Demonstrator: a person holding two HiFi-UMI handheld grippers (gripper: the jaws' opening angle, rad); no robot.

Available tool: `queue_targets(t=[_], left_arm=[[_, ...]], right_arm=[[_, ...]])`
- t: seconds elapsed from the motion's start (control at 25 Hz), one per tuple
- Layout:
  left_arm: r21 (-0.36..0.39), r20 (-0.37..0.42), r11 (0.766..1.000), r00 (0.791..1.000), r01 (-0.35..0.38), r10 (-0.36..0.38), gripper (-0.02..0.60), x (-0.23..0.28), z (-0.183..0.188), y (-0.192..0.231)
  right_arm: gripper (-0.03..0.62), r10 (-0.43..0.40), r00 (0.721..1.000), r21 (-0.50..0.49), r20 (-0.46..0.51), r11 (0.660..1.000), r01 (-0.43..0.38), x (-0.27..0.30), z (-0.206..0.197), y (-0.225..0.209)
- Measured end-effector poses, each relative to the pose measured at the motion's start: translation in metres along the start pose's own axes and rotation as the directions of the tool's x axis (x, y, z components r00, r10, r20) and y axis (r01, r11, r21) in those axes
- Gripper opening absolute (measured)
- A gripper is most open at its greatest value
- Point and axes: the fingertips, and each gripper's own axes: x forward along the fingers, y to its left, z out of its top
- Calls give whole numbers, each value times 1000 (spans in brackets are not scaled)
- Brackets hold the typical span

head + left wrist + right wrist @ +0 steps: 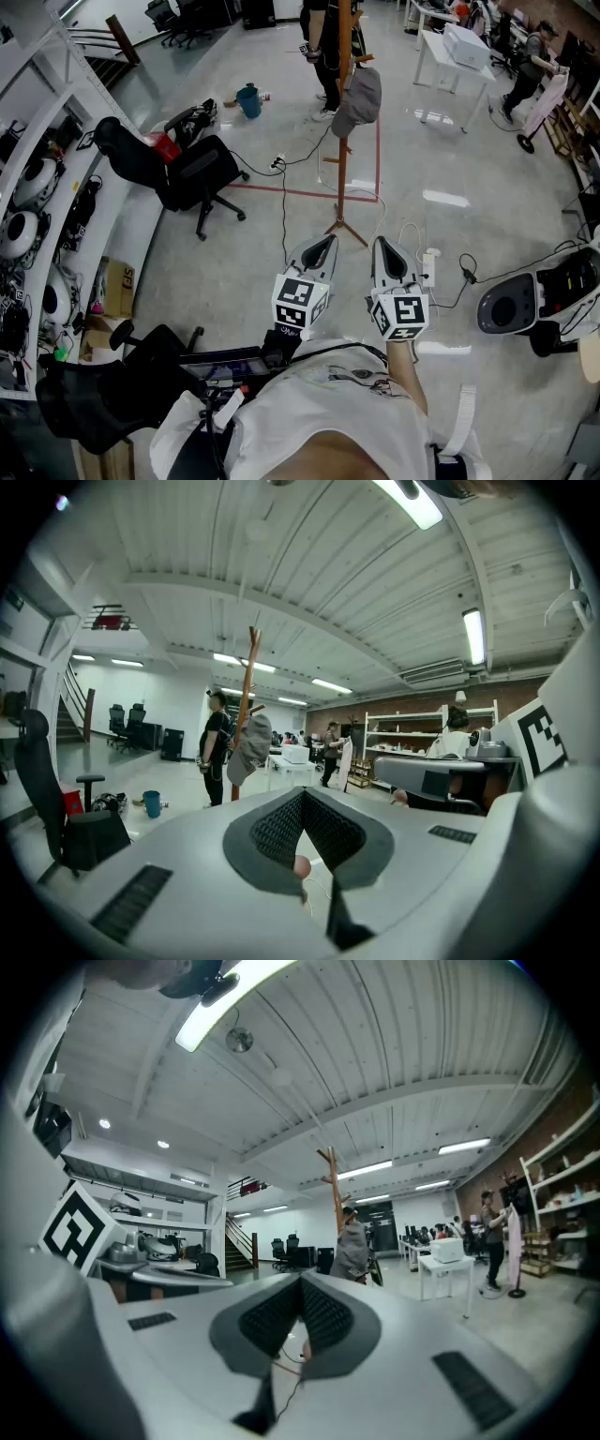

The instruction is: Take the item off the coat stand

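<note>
Grey cap (359, 98) hangs on the wooden coat stand (343, 159), far across the floor from me. At the left sits a cardboard box (118, 289) with red print I cannot read. Farther off stands a blue bucket (248, 100), contents unseen. Near me, left gripper (319, 251) and right gripper (387, 255) are both closed on nothing.

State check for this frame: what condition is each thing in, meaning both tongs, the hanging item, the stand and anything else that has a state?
Left tongs: shut, empty, well short of the stand.
Right tongs: shut, empty, well short of the stand.
Grey cap: hanging on the coat stand, not yet taken.
Coat stand: upright on the floor.
Blue bucket: upright on the floor.
Office chair: upright, nobody seated.
</note>
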Motion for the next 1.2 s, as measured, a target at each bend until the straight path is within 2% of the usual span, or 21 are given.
queue_targets(t=[0.32,0.68,0.88,1.04,1.2], left_arm=[[-2,5,1000,1000,-9,9,2,7,-2,-3],[3,21,999,998,-51,51,3,8,3,-10],[0,53,997,995,-80,79,2,5,8,-17],[-19,32,993,992,-119,120,2,5,2,-22],[-40,3,985,986,-165,165,2,-1,-13,-20]], right_arm=[[3,2,1000,-2,-1,1000,-2,-2,-3,-6],[3,25,1000,23,1,999,-25,-15,-3,-19],[3,92,996,7,6,996,-92,-23,-2,-16],[3,166,985,24,-39,986,-165,-31,-5,-14],[3,197,978,56,-64,980,-193,-38,-17,-17]])
